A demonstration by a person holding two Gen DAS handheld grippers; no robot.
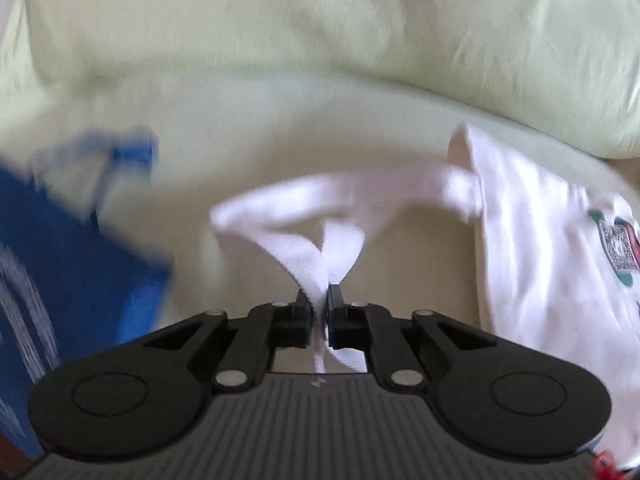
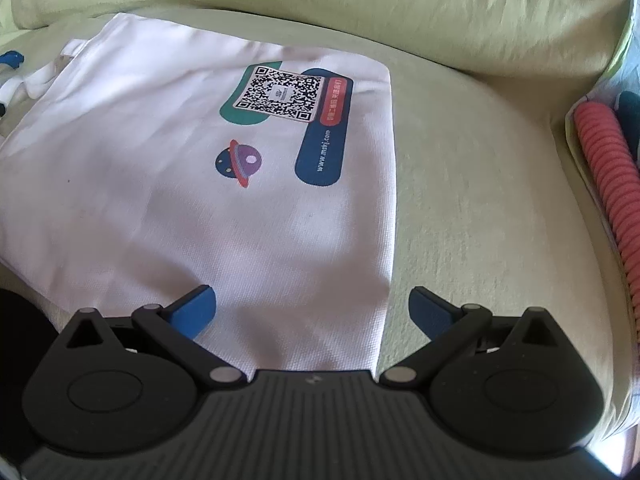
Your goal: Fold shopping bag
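Between the left gripper (image 1: 319, 300) fingers the white bag's handle strap (image 1: 320, 256) is clamped, bag (image 2: 192, 184) flat on green sofa cushion (image 2: 480, 200) w/ right gripper (image 2: 312, 308) fingers wide apart, holding nothing, over its near corner; a hard tug on the strap could drag the bag askew.

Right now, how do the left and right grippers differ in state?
The left gripper is shut on the white bag's handle strap; the right gripper is open, holding nothing. The left gripper's fingers are black; the right gripper's fingers are blue. Both share the same black linkage body.
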